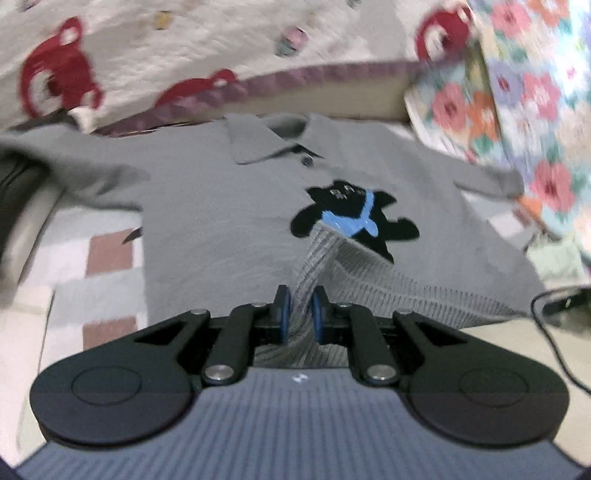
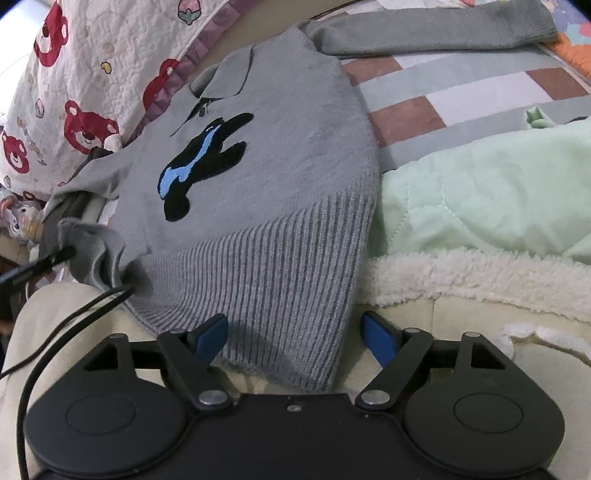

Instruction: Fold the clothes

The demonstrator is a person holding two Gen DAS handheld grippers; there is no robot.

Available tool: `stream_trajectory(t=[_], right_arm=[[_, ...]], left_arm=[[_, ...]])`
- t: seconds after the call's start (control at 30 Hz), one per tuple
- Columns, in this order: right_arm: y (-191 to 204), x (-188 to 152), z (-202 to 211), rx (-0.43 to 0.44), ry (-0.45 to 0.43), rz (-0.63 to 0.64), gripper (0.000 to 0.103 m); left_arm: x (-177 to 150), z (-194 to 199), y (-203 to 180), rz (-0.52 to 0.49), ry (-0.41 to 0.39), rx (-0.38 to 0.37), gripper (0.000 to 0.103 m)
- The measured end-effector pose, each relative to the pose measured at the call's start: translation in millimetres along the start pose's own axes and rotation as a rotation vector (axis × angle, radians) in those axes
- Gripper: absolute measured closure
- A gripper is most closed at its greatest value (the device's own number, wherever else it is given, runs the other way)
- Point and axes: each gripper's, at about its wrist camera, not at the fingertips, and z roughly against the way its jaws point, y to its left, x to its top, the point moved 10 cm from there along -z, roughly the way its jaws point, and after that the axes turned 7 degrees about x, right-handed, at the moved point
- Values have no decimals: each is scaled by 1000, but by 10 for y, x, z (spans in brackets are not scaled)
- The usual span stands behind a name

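Observation:
A grey knit polo sweater (image 1: 229, 206) with a black and blue bear patch (image 1: 354, 218) lies face up on the bed, collar at the far side. My left gripper (image 1: 301, 308) is shut on the sweater's ribbed hem, which bunches up between the blue pads. In the right wrist view the same sweater (image 2: 280, 155) spreads ahead, one sleeve (image 2: 436, 33) stretched out at the top right. My right gripper (image 2: 295, 334) stands open at the ribbed hem (image 2: 280, 280), its blue fingers on either side of the hem's near edge.
A white quilt with red bears (image 2: 74, 85) lies behind the sweater. A floral blanket (image 1: 524, 103) is at the right. A pale green quilted garment (image 2: 487, 192) and a cream fleece (image 2: 461, 280) sit right of the sweater. A black cable (image 2: 66, 317) runs at the left. The checked bedsheet (image 2: 461, 92) shows beyond.

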Motion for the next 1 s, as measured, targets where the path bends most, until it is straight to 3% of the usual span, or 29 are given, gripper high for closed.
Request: stream_trajectory(t=[0.33, 0.57, 0.63, 0.67, 0.7, 0.73, 0.8, 0.87, 1.0], right_arm=[[-33, 26, 18, 71, -36, -56, 14], [-39, 49, 12, 108, -49, -86, 14], [-38, 64, -2, 110, -44, -91, 14], [-38, 72, -8, 111, -42, -94, 14], [-44, 81, -13, 114, -42, -102, 14], [-52, 90, -15, 117, -43, -110, 14], [-52, 93, -17, 118, -46, -117, 14], [-43, 85, -19, 115, -49, -115, 14], [-30, 88, -30, 113, -39, -100, 13]], left_arm=[[-215, 358, 569, 312, -44, 147, 91], [-583, 528, 609, 436, 61, 56, 92], [-584, 497, 711, 517, 72, 50, 85], [-579, 480, 819, 593, 70, 55, 70], [-574, 462, 928, 670, 69, 59, 46], [-572, 445, 1038, 747, 67, 63, 38], [-638, 414, 1242, 930, 80, 57, 37], [-642, 391, 1296, 1005, 78, 16, 36], [-642, 217, 1035, 938, 193, -53, 34]])
